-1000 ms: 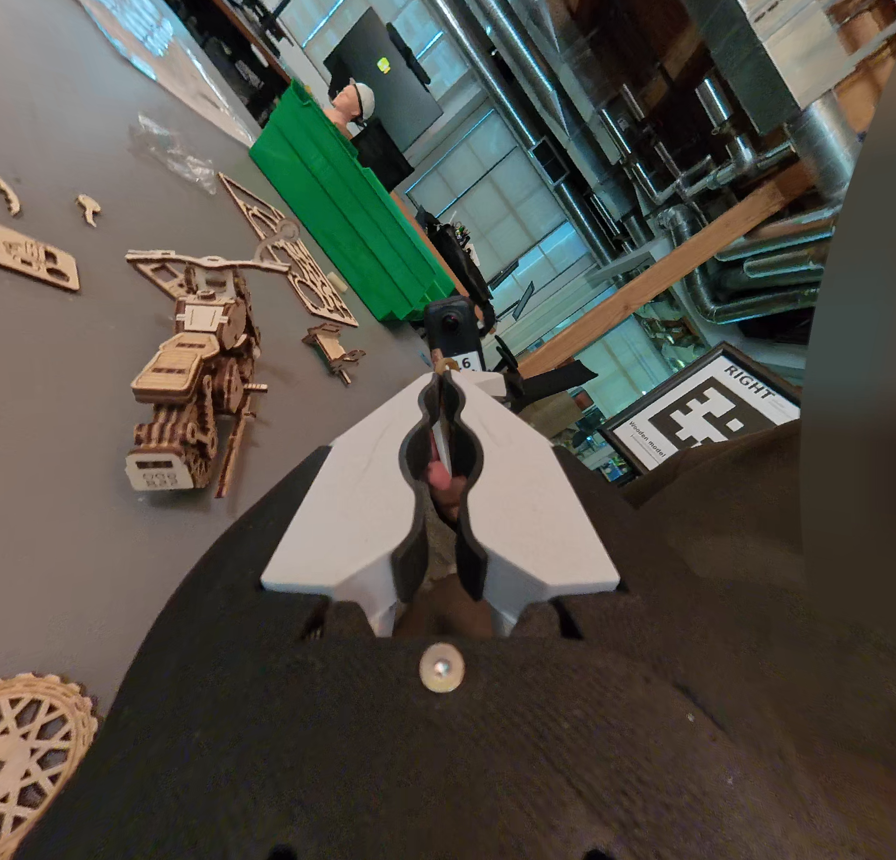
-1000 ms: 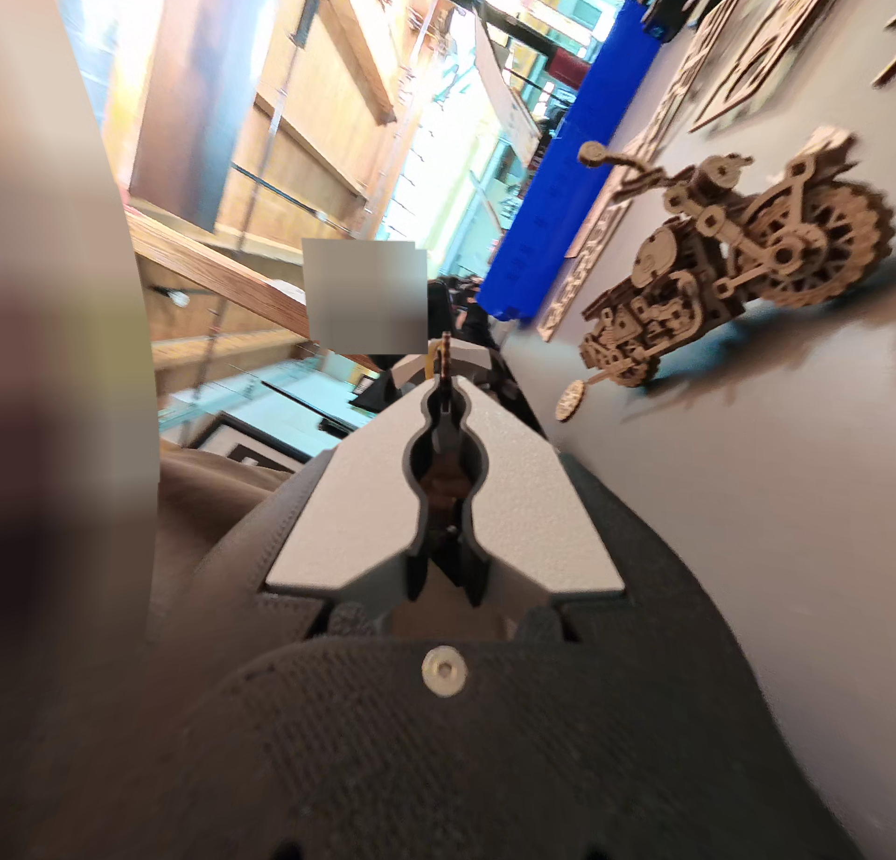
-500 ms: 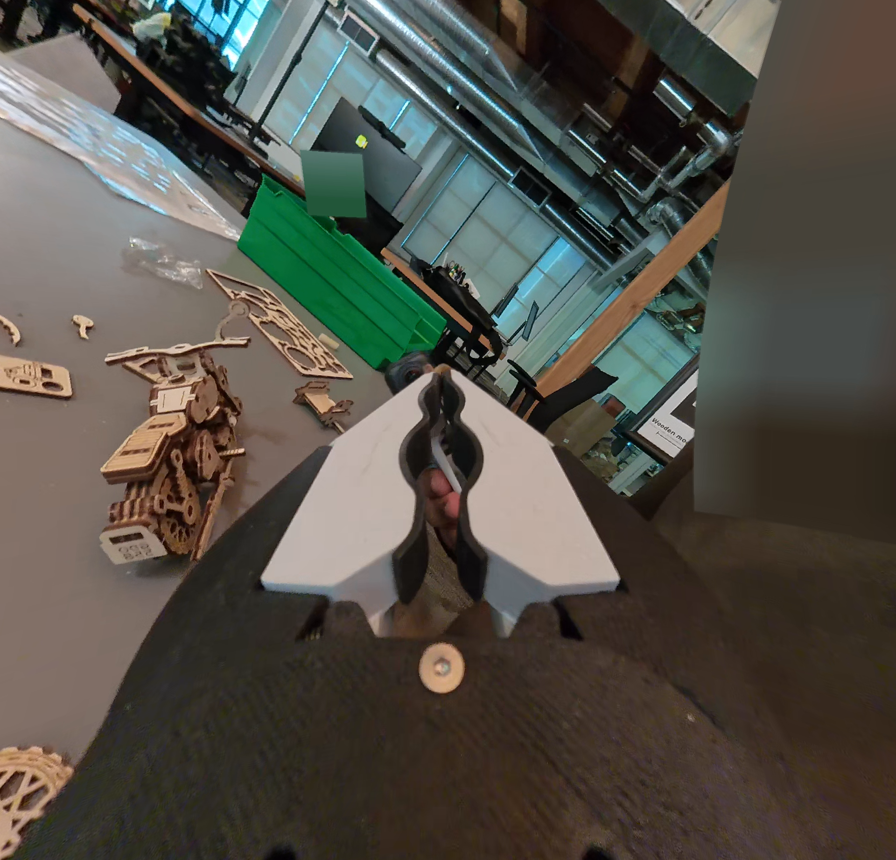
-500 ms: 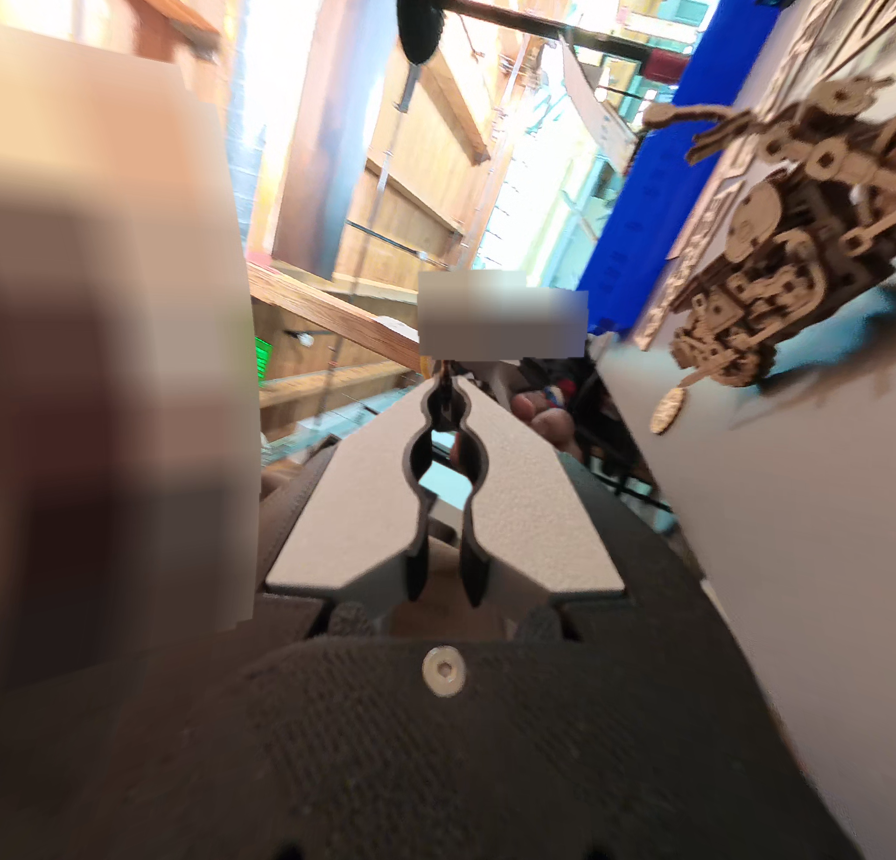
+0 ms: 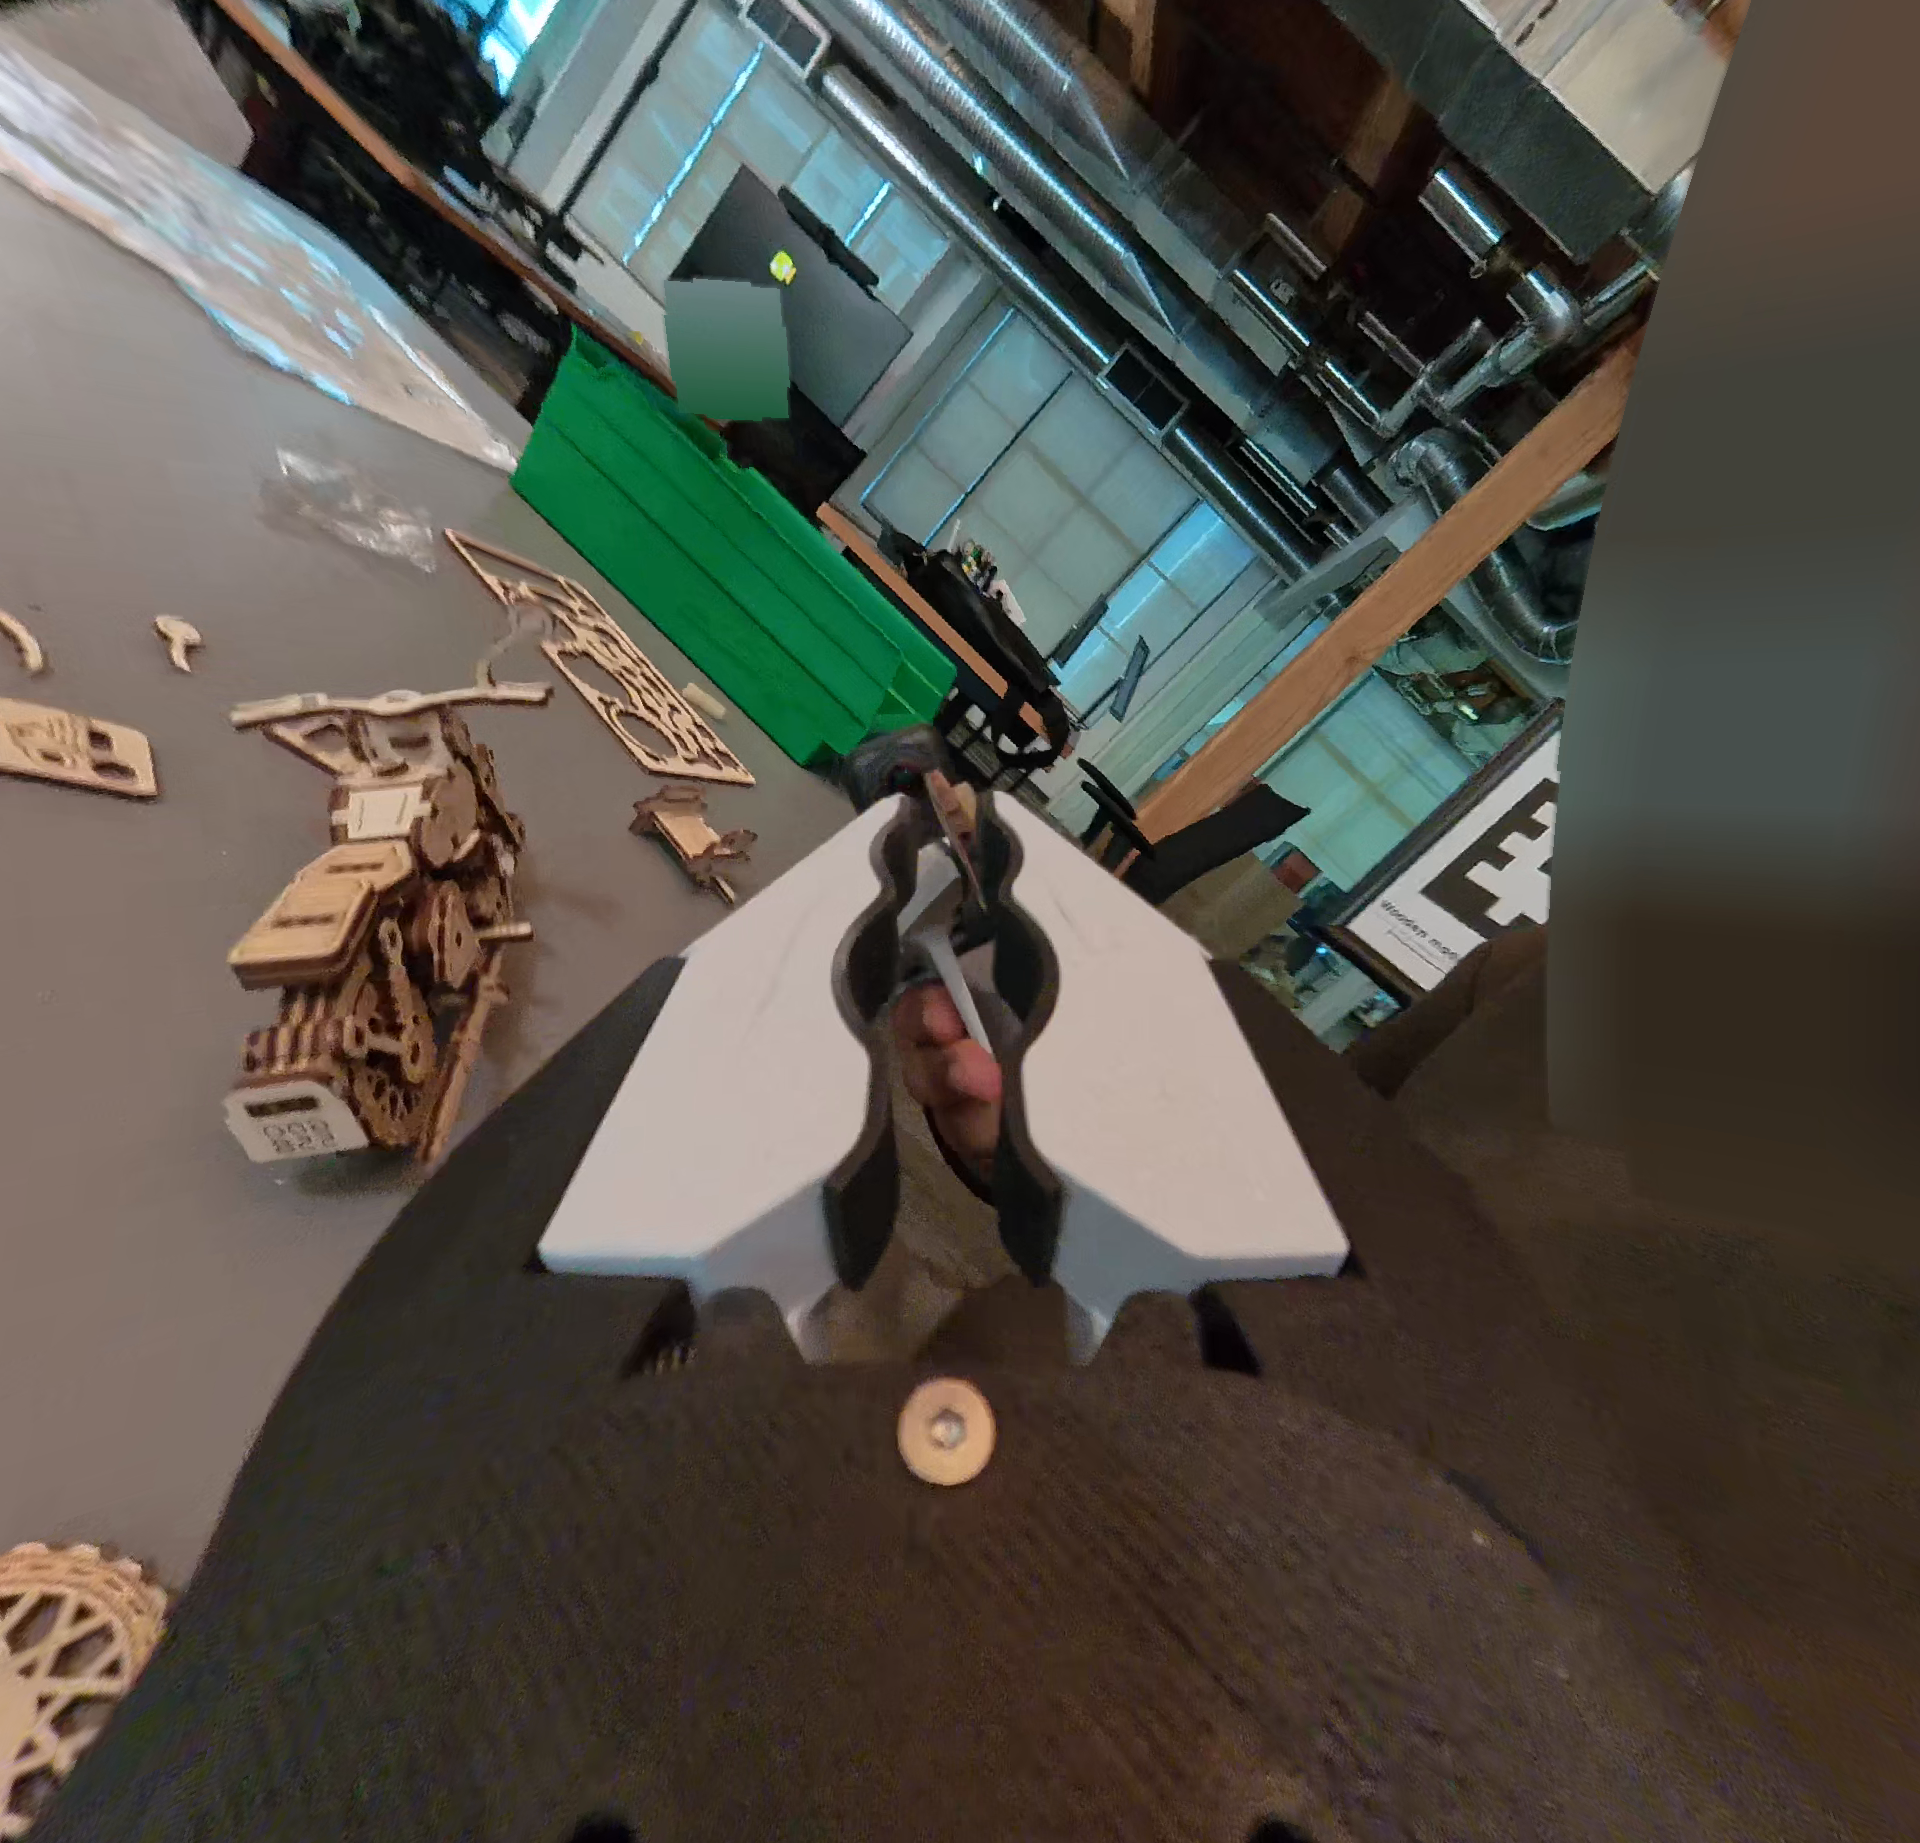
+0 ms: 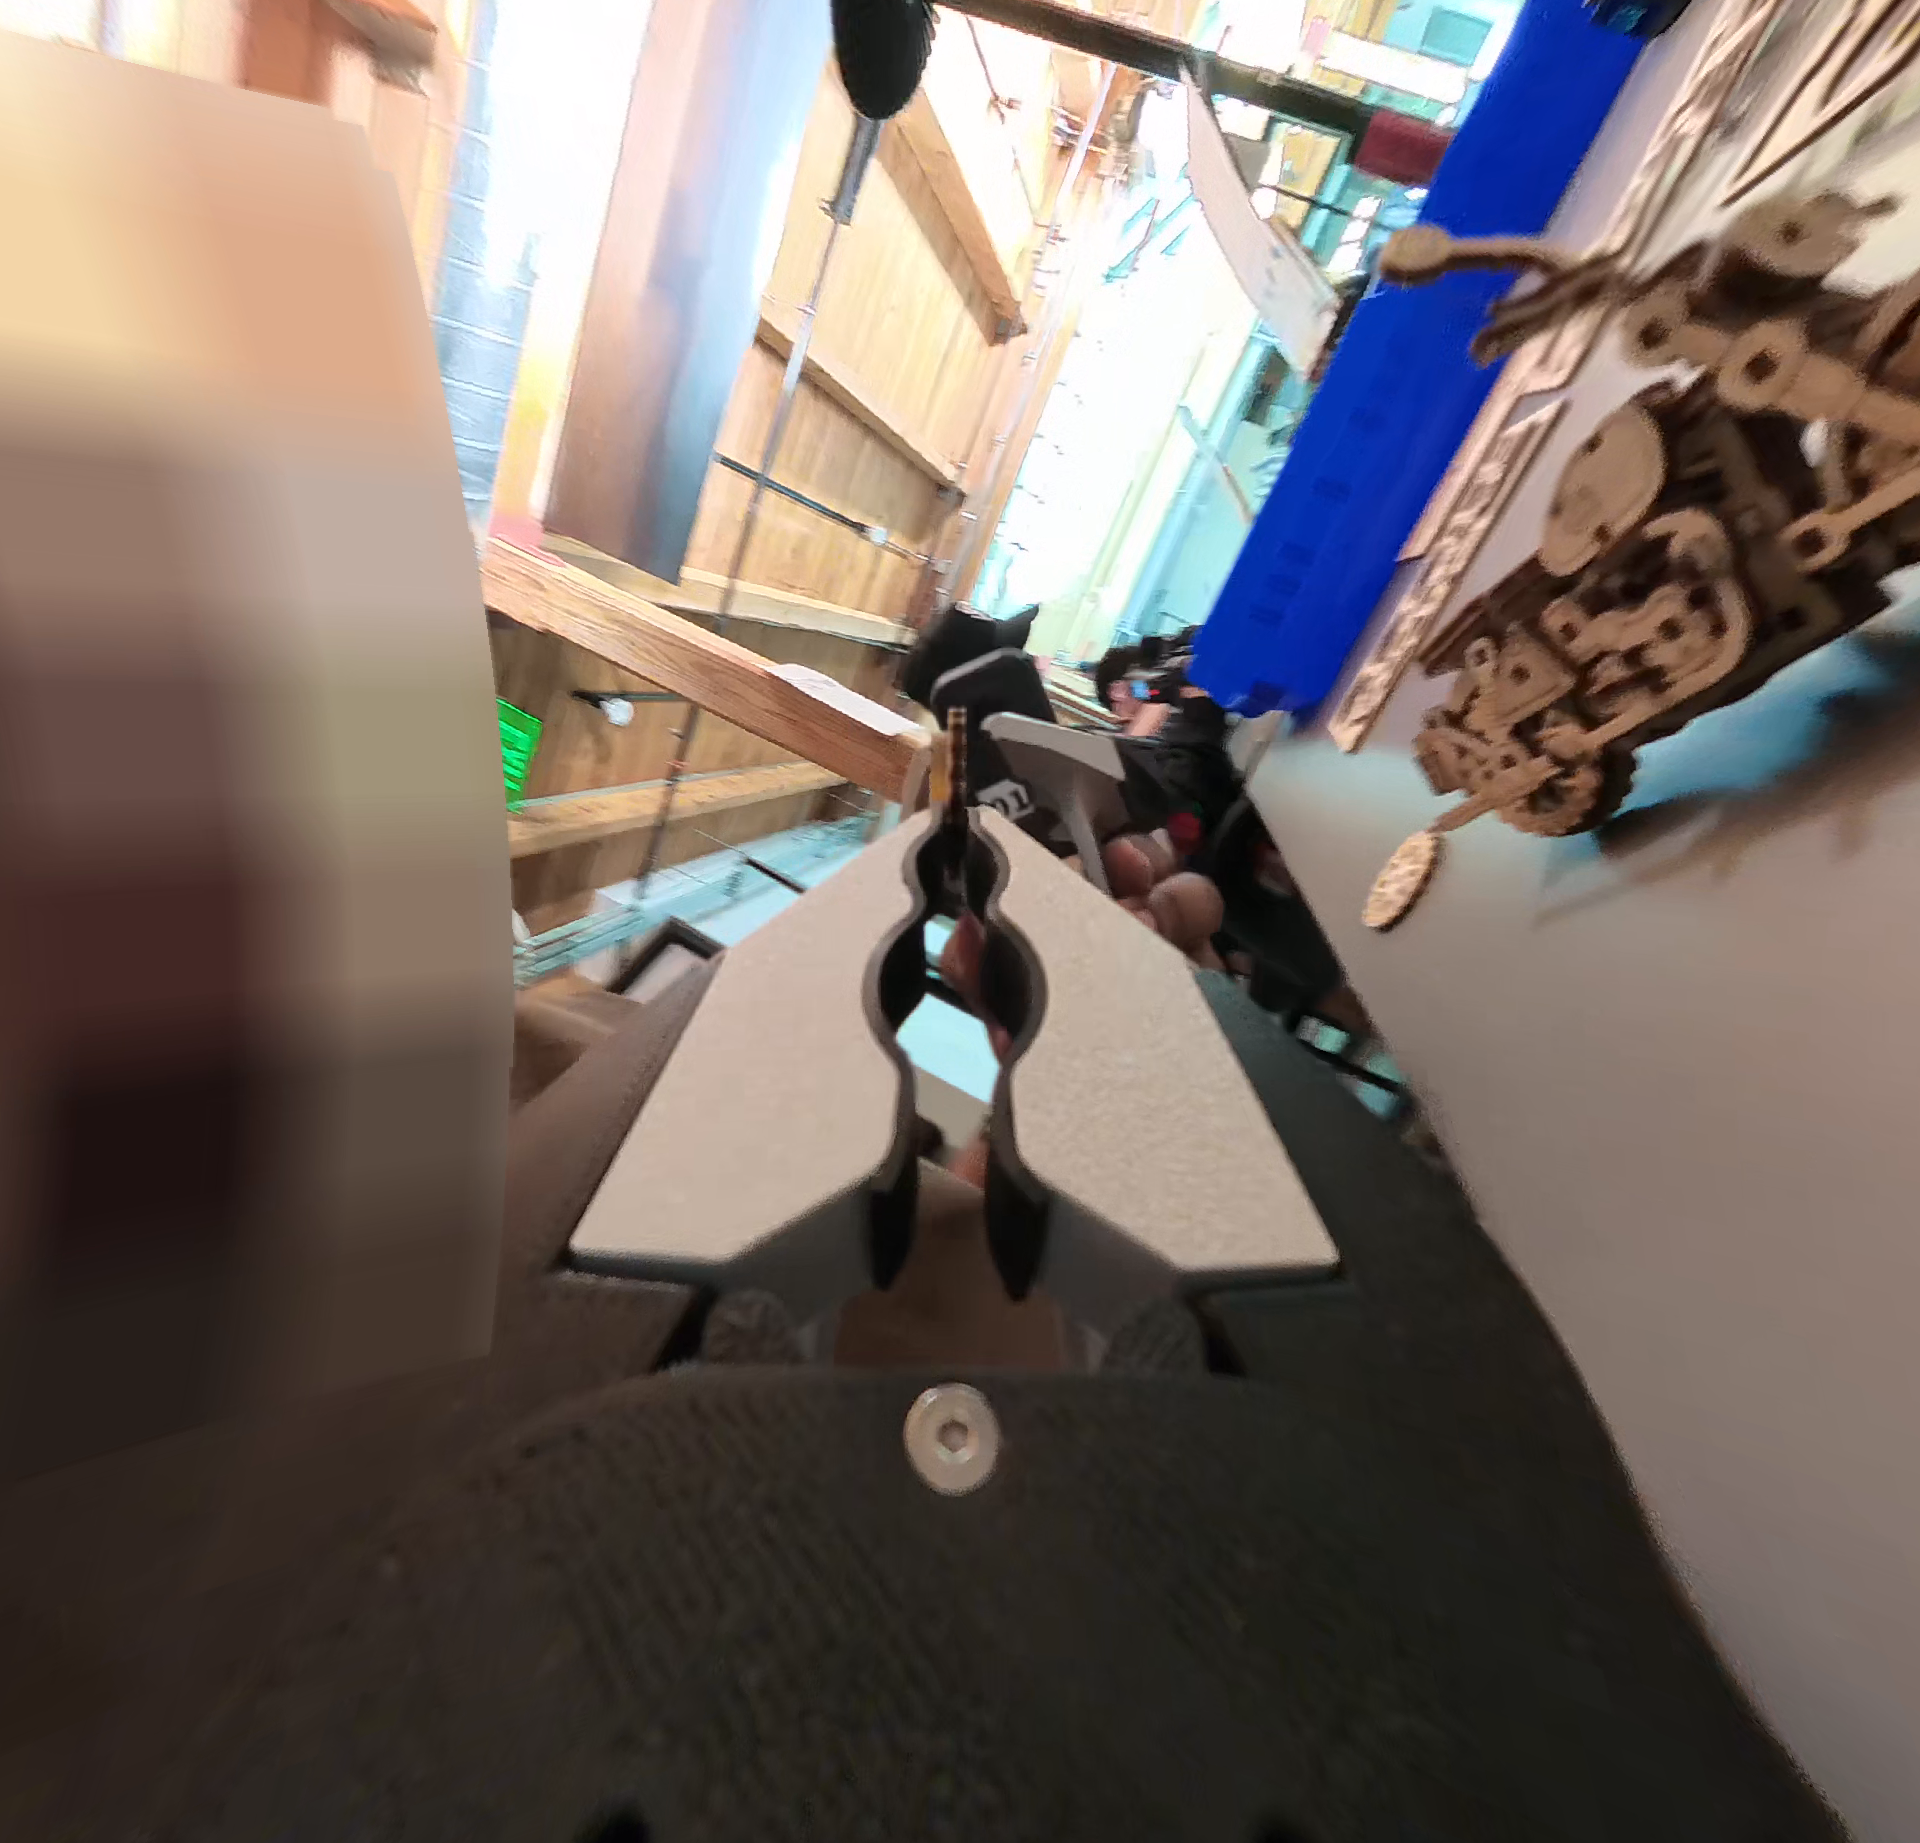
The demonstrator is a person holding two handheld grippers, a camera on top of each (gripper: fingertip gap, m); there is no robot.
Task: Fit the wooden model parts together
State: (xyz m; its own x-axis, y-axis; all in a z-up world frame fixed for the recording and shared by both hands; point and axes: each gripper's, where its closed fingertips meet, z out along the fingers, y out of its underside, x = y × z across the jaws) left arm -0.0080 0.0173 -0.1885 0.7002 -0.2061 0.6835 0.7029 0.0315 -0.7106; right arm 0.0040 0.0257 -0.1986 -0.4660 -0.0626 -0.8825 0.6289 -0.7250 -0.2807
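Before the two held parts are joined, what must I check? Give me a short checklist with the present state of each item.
1. Right gripper shut on thin wooden part: ok.
2. Left gripper shut on small part: ok, though the part is blurred.
3. The two parts aligned: cannot tell.
4. Parts touching: cannot tell.
5. Motorcycle model resting on table, away from both grippers: ok.
6. Loose wheel out of the way: ok.
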